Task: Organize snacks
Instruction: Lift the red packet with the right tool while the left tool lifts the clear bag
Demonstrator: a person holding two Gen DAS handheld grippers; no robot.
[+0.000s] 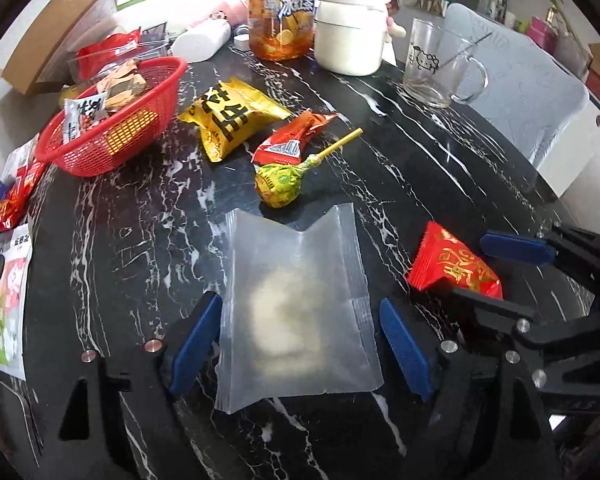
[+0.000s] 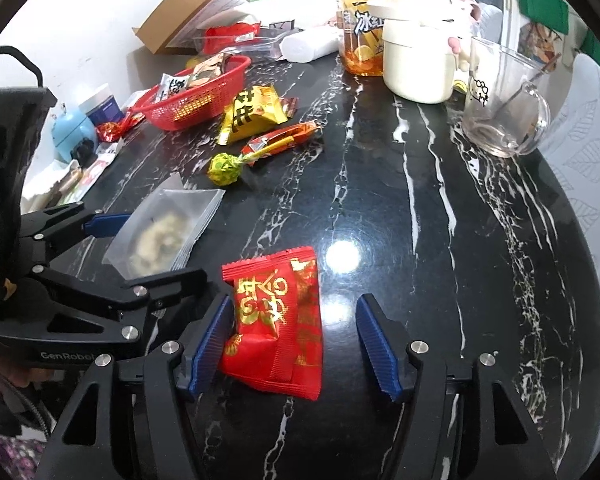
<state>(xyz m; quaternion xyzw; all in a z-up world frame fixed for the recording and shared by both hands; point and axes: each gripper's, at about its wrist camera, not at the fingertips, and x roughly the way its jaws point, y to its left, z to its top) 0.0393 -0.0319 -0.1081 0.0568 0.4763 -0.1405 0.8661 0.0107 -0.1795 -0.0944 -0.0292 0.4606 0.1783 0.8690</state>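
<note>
Both jaws spread, left hand-held gripper (image 1: 300,344) straddling the frosted pouch (image 1: 296,304) and right hand-held gripper (image 2: 296,344) straddling the red packet (image 2: 278,320), neither gripped, while beyond the pouch waits the red basket (image 1: 112,120), probably their destination.

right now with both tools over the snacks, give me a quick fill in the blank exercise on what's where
1. The frosted clear packet lies between the fingers of the ____ tool.
2. The red packet with gold print lies between the fingers of the ____ tool.
3. The basket holding a few snacks is ____ in colour.
4. The lollipop has a ____ stick.

Missing words: left; right; red; yellow
</note>
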